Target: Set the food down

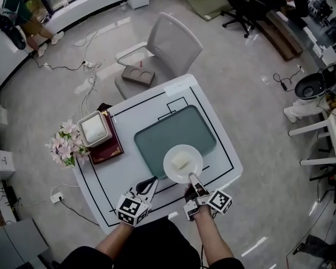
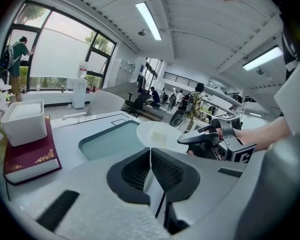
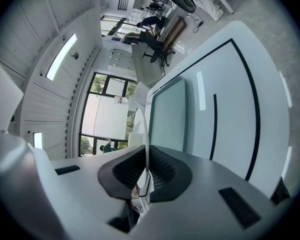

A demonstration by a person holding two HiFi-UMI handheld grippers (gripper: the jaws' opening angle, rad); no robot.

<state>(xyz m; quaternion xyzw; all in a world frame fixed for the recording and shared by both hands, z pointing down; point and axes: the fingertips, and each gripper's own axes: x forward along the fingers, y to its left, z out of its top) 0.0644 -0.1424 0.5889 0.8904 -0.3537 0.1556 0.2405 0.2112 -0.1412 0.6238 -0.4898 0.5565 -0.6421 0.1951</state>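
Note:
A white plate (image 1: 182, 162) carrying a pale square piece of food (image 1: 182, 161) hangs over the near right part of a grey-green tray (image 1: 157, 139) on the white table (image 1: 213, 122). My right gripper (image 1: 193, 178) is shut on the plate's near rim. In the right gripper view the plate (image 3: 140, 126) shows edge-on, pinched between the jaws of the right gripper (image 3: 146, 156). My left gripper (image 1: 148, 185) is over the table's front edge, left of the plate, shut and empty. From the left gripper view, its own jaws (image 2: 151, 150) meet, with the plate (image 2: 157, 134) just beyond.
At the table's left edge a white square box (image 1: 94, 129) sits on a dark red book (image 1: 109, 147), with pink flowers (image 1: 66, 144) beside them. A grey chair (image 1: 168, 43) with a brown box (image 1: 138, 74) on its seat stands behind the table. People are farther off.

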